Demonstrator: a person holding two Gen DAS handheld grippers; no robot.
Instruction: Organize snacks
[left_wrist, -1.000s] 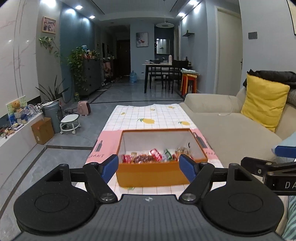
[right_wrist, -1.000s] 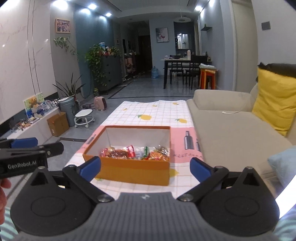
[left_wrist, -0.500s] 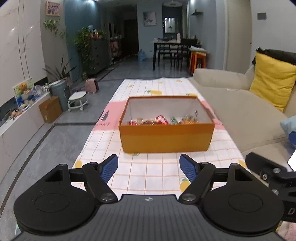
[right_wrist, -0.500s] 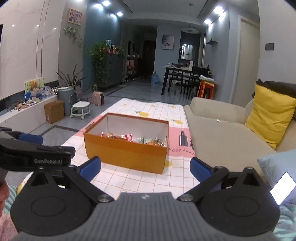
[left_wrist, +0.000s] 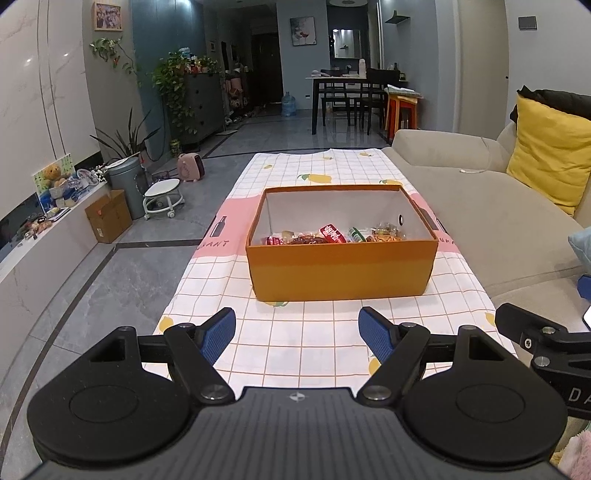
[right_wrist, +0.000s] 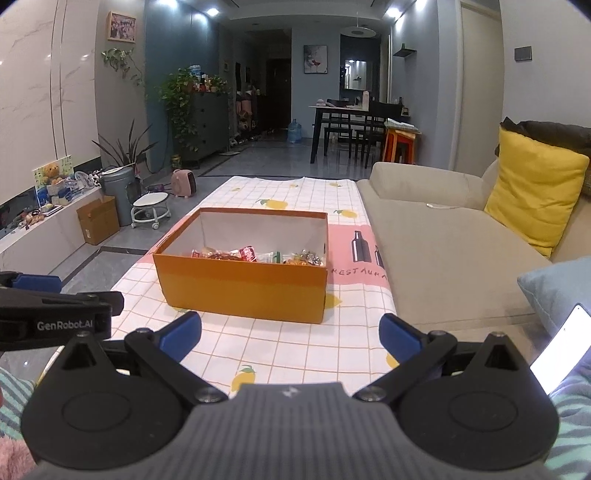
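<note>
An orange open box (left_wrist: 340, 271) stands on the checked tablecloth (left_wrist: 306, 339) and holds several wrapped snacks (left_wrist: 332, 234) along its near inside wall. It also shows in the right wrist view (right_wrist: 243, 286), with the snacks (right_wrist: 247, 254) inside. My left gripper (left_wrist: 297, 334) is open and empty, held back from the box over the table's near end. My right gripper (right_wrist: 290, 336) is open and empty, also short of the box. The left gripper's body (right_wrist: 55, 317) shows at the left of the right wrist view.
A beige sofa (left_wrist: 491, 221) with a yellow cushion (left_wrist: 546, 170) runs along the table's right side. On the floor to the left are a cardboard box (left_wrist: 109, 216), a grey bin (left_wrist: 125, 184) and a small white stool (left_wrist: 162, 197). A lit phone (right_wrist: 561, 347) lies at right.
Both grippers have pulled back from the box toward the table's near end and risen slightly. Both stay open and empty. The box has not moved.
</note>
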